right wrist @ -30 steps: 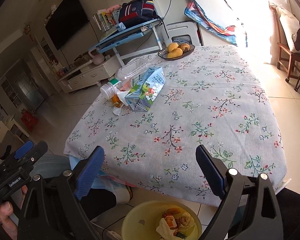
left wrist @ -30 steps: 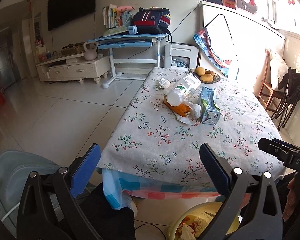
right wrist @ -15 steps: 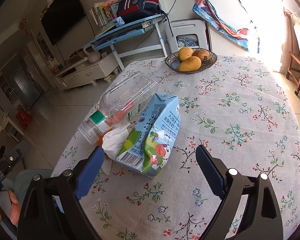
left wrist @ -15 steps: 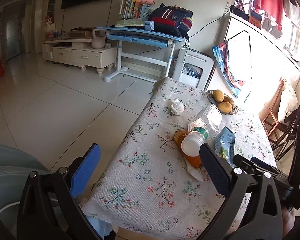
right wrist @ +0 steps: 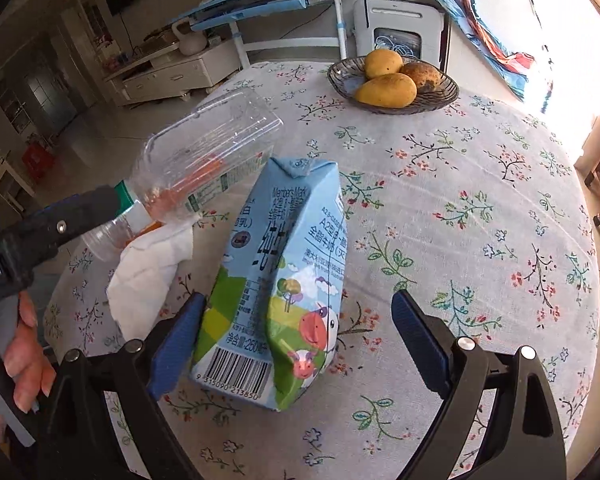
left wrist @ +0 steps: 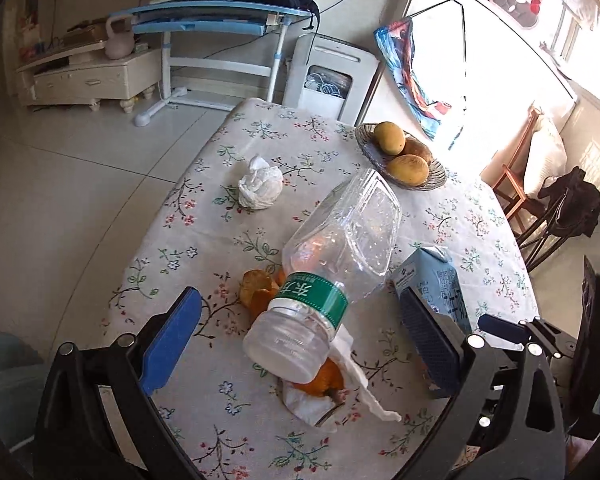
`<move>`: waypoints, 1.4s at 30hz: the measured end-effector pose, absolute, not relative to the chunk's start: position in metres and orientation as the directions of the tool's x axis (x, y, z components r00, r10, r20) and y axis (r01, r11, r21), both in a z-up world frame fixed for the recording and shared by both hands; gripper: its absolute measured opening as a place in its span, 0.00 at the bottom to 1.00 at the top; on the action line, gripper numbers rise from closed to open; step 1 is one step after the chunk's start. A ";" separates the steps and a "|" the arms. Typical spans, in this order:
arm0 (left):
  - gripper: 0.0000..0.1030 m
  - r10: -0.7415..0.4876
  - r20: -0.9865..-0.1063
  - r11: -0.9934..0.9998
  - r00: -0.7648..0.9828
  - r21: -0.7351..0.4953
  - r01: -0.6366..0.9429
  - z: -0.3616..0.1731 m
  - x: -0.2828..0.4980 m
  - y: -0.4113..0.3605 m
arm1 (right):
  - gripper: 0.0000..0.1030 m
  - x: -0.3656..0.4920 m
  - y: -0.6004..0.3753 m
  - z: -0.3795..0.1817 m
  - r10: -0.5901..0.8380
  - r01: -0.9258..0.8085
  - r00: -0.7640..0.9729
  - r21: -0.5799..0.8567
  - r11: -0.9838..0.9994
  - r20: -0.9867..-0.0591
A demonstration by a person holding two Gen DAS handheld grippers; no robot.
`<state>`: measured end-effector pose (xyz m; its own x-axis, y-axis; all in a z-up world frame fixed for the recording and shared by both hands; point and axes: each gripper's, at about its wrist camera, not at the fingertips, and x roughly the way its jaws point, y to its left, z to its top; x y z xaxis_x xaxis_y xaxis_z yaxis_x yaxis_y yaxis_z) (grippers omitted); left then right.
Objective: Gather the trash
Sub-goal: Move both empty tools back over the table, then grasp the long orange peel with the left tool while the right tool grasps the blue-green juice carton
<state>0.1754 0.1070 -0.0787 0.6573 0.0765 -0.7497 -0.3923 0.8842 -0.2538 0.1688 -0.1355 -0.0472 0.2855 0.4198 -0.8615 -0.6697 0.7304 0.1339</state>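
Trash remained uncollected on the floral tablecloth (right wrist: 480, 200): plastic bottle (left wrist: 332, 268), milk carton (right wrist: 280, 292), orange peel (left wrist: 260, 288), crumpled tissue (left wrist: 260, 184). Left gripper (left wrist: 300, 344) gaped around the bottle neck; right gripper (right wrist: 300, 340) gaped around the carton base. Nothing was held yet.

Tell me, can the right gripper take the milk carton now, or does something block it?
Probably yes. The right gripper is open, and the milk carton lies between its jaws. The tissue is beside the carton, not in the way.
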 end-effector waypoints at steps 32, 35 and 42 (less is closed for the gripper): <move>0.93 0.179 -0.869 0.820 0.461 -0.127 -0.557 -0.124 0.174 0.131 | 0.86 0.179 -0.154 -0.030 0.456 -0.655 0.414 0.090 0.750 -0.787; 0.84 0.228 -0.860 0.848 0.457 -0.056 -0.528 -0.128 0.180 0.116 | 0.86 0.178 -0.152 -0.033 0.460 -0.663 0.400 0.096 0.743 -0.793; 0.52 0.174 -0.845 0.867 0.505 -0.112 -0.486 -0.121 0.175 0.113 | 0.86 0.178 -0.152 -0.029 0.466 -0.667 0.414 0.088 0.740 -0.782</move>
<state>0.1752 0.1130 -0.1209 0.5054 0.1739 -0.8452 -0.4863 0.8665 -0.1125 0.1776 -0.1523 -0.0287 0.4139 0.4660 -0.7820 -0.6667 0.7401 0.0881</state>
